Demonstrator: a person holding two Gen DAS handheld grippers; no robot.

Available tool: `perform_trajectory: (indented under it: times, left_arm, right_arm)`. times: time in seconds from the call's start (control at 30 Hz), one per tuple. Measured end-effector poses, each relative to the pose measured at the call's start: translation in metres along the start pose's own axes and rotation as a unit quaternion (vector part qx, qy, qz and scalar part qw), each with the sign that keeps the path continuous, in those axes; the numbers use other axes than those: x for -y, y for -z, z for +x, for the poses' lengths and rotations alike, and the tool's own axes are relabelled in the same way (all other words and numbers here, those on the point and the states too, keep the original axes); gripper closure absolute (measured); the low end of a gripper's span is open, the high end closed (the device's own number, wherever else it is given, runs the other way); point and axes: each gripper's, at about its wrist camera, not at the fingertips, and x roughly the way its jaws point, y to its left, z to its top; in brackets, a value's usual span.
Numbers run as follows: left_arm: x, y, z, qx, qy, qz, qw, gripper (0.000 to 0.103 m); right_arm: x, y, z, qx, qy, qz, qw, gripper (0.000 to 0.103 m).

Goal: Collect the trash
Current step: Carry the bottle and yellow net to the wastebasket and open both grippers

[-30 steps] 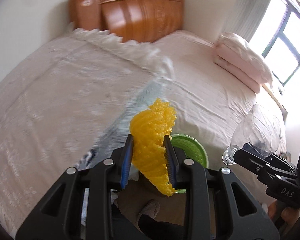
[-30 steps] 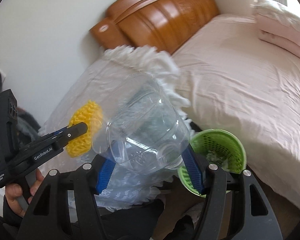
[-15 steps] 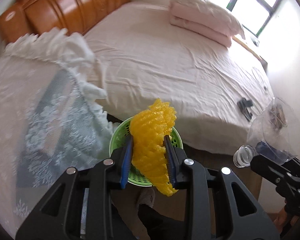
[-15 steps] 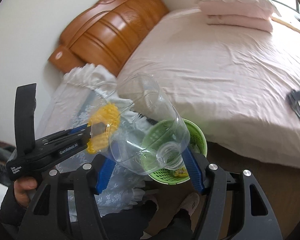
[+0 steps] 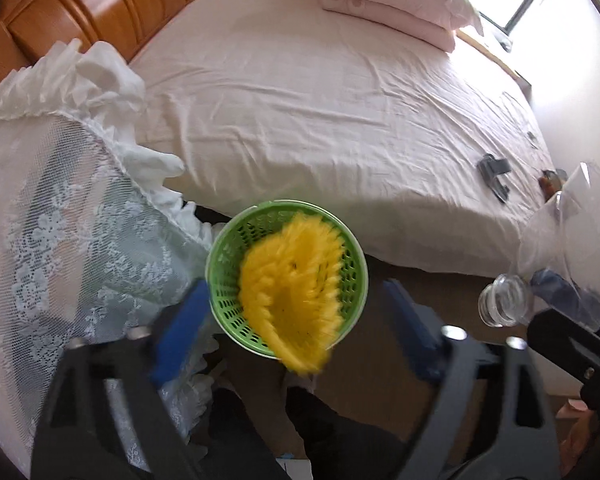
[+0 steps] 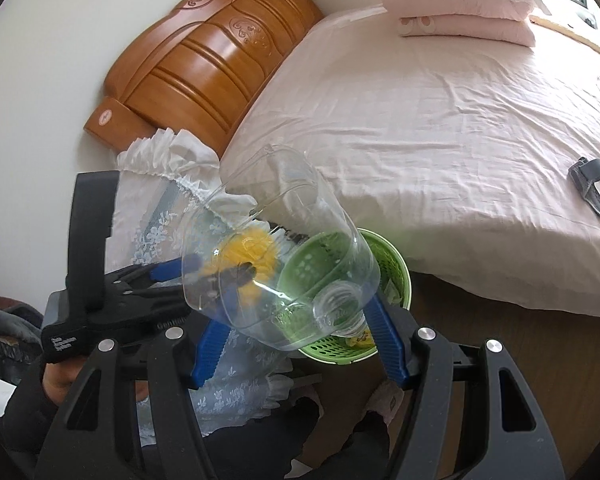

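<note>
A green mesh trash basket (image 5: 224, 248) stands on the floor between the bed and a lace-covered table. My left gripper (image 5: 296, 312) is open right above it. A yellow foam net (image 5: 292, 292), blurred, is loose between the spread jaws and drops over the basket. My right gripper (image 6: 296, 316) is shut on a clear cut plastic bottle (image 6: 284, 272), held to the right of the basket; the bottle also shows in the left wrist view (image 5: 556, 256). Through the bottle I see the basket (image 6: 396, 276) and the yellow net (image 6: 244, 252).
A bed with a pink sheet (image 5: 320, 92) fills the back, with folded pink pillows (image 5: 392, 4) and a wooden headboard (image 6: 204, 64). A grey clip-like object (image 5: 494, 174) lies on the bed near its edge. The white lace cloth (image 5: 60, 220) hangs at the left. The floor is brown wood (image 6: 500, 360).
My left gripper has opened and let go of the yellow foam net, which now falls into the green basket. Both grippers tilted down toward the basket. The right still holds the bottle.
</note>
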Motion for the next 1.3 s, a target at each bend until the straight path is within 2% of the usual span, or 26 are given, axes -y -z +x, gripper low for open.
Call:
perform_trajectory:
  times: [0.03,0.2,0.43,0.63,0.67,0.7,0.77,0.9,1.3]
  left_arm:
    - [-0.001,0.001,-0.001,0.003,-0.002,-0.002,1.0000,0.008]
    - [-0.008,0.004,-0.012,0.007,0.001,-0.010,0.9999,0.008]
    - [-0.023,0.016,-0.055,0.062,-0.063,0.003,0.9961,0.008]
    - [-0.057,0.028,-0.088,0.090,-0.089,-0.032,0.9914,0.008]
    - [-0.064,0.031,-0.092,0.092,-0.094,-0.041,0.9905,0.008]
    - [-0.070,0.033,-0.094,0.092,-0.099,-0.048,0.9897,0.008]
    - [-0.083,0.039,-0.097,0.089,-0.107,-0.065,0.9882,0.008]
    - [-0.102,0.048,-0.101,0.083,-0.115,-0.089,0.9859,0.008]
    - [-0.130,0.063,-0.112,0.084,-0.122,-0.115,0.9823,0.008]
  right_arm:
    - [0.000,-0.001,0.001,0.000,0.000,0.000,1.000,0.038]
    - [0.000,-0.004,0.006,-0.002,-0.002,-0.001,1.000,0.038]
    - [-0.009,-0.008,0.025,-0.018,-0.005,-0.009,1.000,0.038]
    - [-0.030,-0.014,0.074,-0.058,-0.001,-0.037,0.998,0.038]
    - [-0.032,-0.014,0.084,-0.067,0.000,-0.038,0.997,0.034]
    - [-0.035,-0.013,0.097,-0.081,0.005,-0.036,0.996,0.019]
    - [-0.038,-0.012,0.112,-0.097,0.027,-0.030,0.995,0.005]
    - [-0.041,-0.003,0.133,-0.139,0.035,-0.009,0.990,0.004]
    - [-0.054,0.008,0.135,-0.155,0.060,0.003,0.986,0.003]
